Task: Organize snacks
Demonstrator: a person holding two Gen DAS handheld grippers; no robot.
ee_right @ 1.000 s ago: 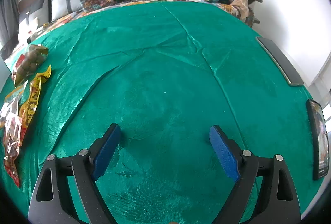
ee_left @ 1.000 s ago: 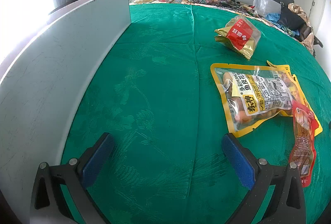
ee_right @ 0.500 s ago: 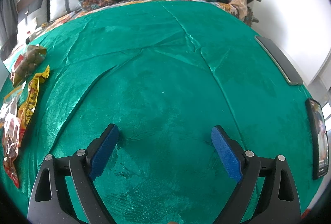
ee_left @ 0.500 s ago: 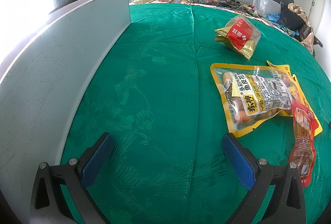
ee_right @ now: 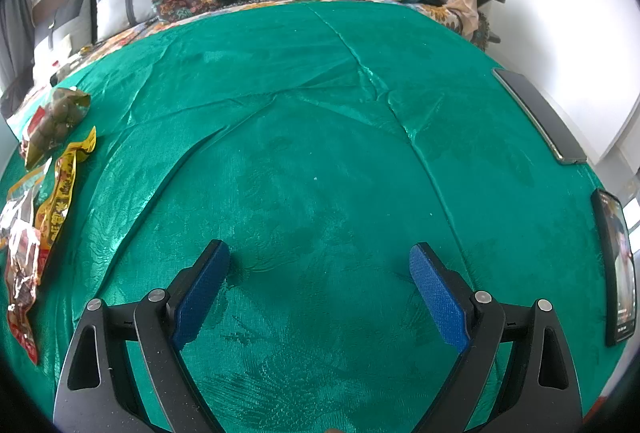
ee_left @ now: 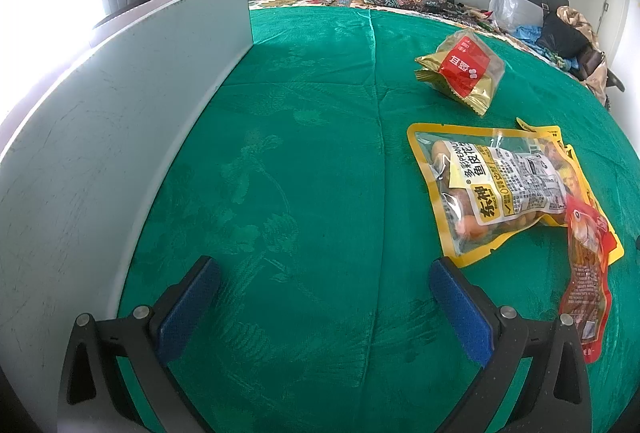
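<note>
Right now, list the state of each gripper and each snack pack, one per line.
left gripper: open, empty, above the green cloth.
right gripper: open, empty.
peanut pouch: sealed, lying flat, overlapping a yellow pack.
red and gold bag: sealed, puffed, lying apart from the others.
red strip pack: lying flat, its top end over the peanut pouch's corner.

R hand-held gripper (ee_right: 320, 289) agape, green cloth (ee_right: 320, 113).

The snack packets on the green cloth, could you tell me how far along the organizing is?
Done: nothing visibly; the gold-and-red bag, peanut pouch and red packet lie loosely on the green cloth, the last two overlapping. In hand: nothing; the left gripper and right gripper are open and empty. Left: every packet.
</note>
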